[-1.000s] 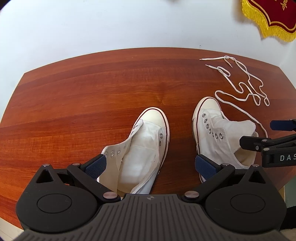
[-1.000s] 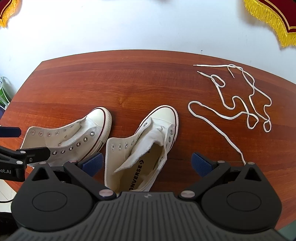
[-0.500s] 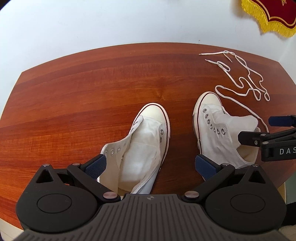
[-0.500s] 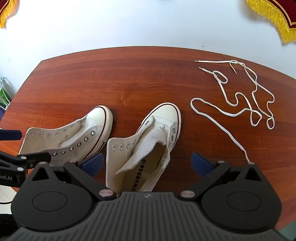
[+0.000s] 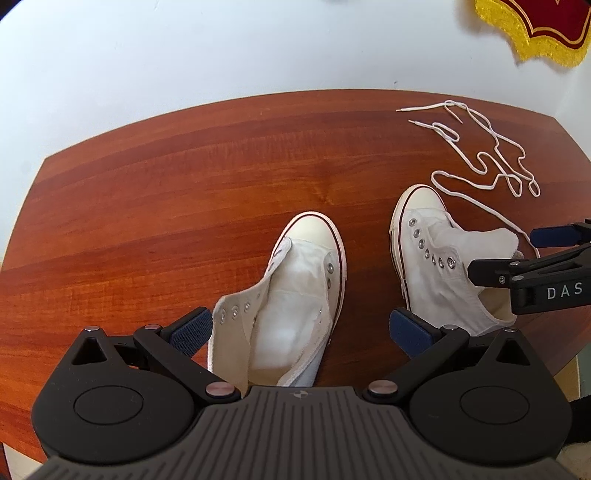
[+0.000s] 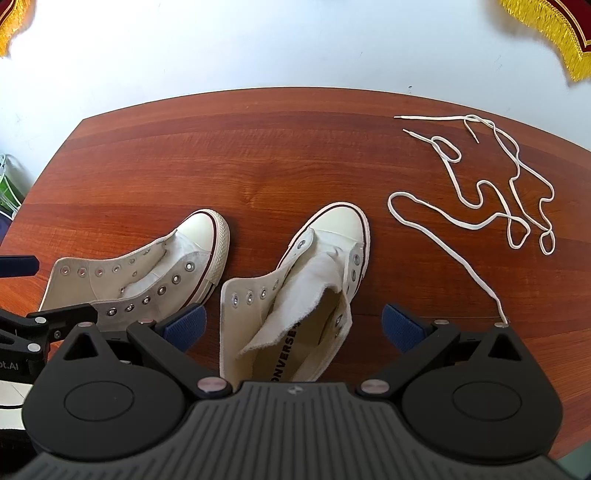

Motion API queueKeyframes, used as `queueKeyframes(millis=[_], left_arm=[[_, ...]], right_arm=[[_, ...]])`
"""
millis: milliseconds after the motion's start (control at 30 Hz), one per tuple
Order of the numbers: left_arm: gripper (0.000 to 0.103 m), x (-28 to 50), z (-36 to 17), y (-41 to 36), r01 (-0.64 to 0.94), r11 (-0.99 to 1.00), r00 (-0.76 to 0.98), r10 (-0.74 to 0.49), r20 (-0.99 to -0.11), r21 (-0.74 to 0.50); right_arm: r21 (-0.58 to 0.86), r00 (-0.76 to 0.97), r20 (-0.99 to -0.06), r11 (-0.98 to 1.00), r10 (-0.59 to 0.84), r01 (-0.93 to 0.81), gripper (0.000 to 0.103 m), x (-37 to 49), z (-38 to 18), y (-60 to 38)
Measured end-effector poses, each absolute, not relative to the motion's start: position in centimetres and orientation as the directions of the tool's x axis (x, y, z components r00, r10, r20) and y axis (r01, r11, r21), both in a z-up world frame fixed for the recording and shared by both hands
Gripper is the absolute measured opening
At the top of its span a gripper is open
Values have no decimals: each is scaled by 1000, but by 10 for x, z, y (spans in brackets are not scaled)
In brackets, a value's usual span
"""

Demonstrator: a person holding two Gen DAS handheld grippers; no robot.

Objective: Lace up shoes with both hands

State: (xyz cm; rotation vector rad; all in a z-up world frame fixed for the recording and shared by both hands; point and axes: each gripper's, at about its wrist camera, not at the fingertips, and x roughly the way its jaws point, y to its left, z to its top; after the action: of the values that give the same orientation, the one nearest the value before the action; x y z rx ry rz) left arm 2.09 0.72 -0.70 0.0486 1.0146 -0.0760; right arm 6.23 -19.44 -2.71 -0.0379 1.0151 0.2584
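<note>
Shoes first: two white high-top sneakers stand unlaced on the reddish wooden worktop, toes pointing away from the cameras. In the left wrist view, the left gripper hangs with its blue-padded fingers spread wide and holding nothing, and the left shoe sits between them with its tongue lying flat and its eyelets bare. Just beside it, the right shoe stands apart by a strip of bare wood. The right gripper reaches in from the right edge of that view, over the collar of the right shoe; whether it touches the canvas is hard to judge from this angle.

In the right wrist view, the right gripper's own fingers are likewise wide apart and empty, and the right shoe lies between them, its tongue folded up and lettering showing on the insole. The left shoe lies to the left, tipped a little on its side.

Farther off, on the right part of the worktop, a loose white shoelace lies in tangled loops, well apart from the left shoe, one end trailing back toward the right gripper. Beyond the worktop rises a pale wall, with a red, gold-fringed pennant hanging at its upper right.
</note>
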Motion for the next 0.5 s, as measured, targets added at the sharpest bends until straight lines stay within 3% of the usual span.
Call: queueKeyframes(millis=[500], left_arm=[[102,28,-12,45,53,998,511,-39,-858,-14]], right_arm=[[117,489,-862,991,133,-63,102,75,-34,-201]])
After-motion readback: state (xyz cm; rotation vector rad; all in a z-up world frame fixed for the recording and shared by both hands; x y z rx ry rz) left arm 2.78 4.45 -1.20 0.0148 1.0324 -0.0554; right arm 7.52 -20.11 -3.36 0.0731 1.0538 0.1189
